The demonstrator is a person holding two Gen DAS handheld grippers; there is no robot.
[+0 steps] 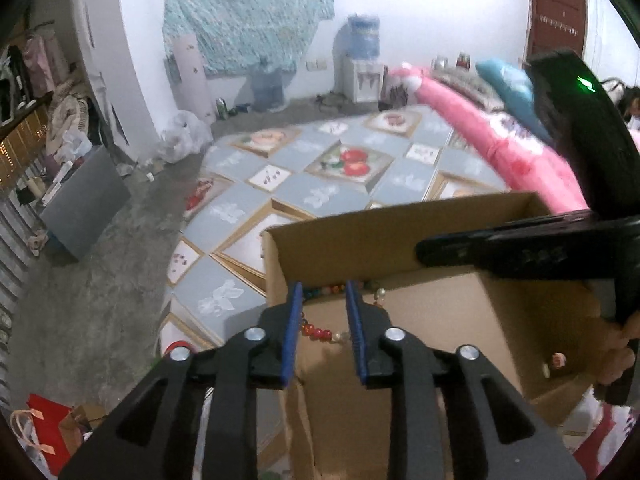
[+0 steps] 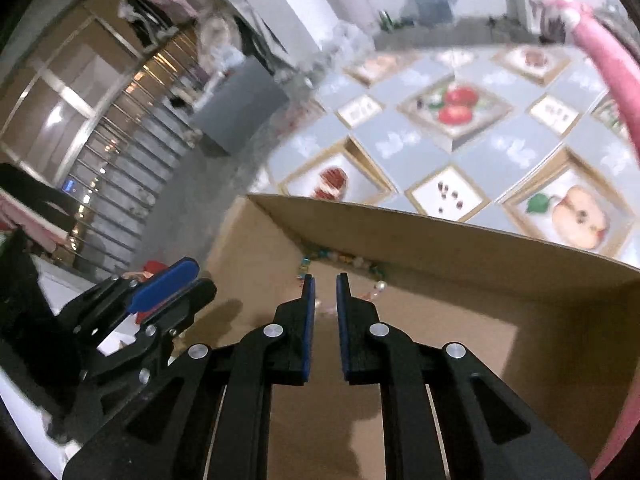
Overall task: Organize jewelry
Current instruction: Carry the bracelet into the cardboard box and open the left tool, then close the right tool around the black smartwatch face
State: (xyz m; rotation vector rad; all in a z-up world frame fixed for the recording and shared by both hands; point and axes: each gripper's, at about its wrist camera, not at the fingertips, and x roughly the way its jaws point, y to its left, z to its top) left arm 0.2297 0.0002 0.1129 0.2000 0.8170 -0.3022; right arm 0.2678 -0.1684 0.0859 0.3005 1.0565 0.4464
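Two grippers hang over one open cardboard box (image 1: 400,236) that sits on a patchwork quilt (image 1: 332,168) printed with fruit panels. From the left wrist view, the left gripper (image 1: 325,312) points down into the box with its blue-padded jaws parted and nothing pinched between them; a beaded necklace (image 1: 320,334) of red, orange and pale beads lies on the box floor below, running across the gap between the fingers and on along the far wall toward a pearl-like bead. The right gripper (image 1: 440,250) reaches in from the right edge over the box's far corner, a person's hand (image 1: 620,352) wrapped around its handle, and a green light glows on its body. A pink bolster (image 1: 480,128) borders the quilt, and a water dispenser (image 1: 362,60) stands at the far wall. From the right wrist view, the right gripper (image 2: 325,284) aims into the same box (image 2: 480,248), its jaws slightly apart and empty, tips near the far wall. The necklace (image 2: 340,260) lies along the base of that wall just ahead of the tips, blurred, with a pale bead to the right. The left gripper (image 2: 168,284) shows at the left, outside the box's near corner, one blue pad visible.
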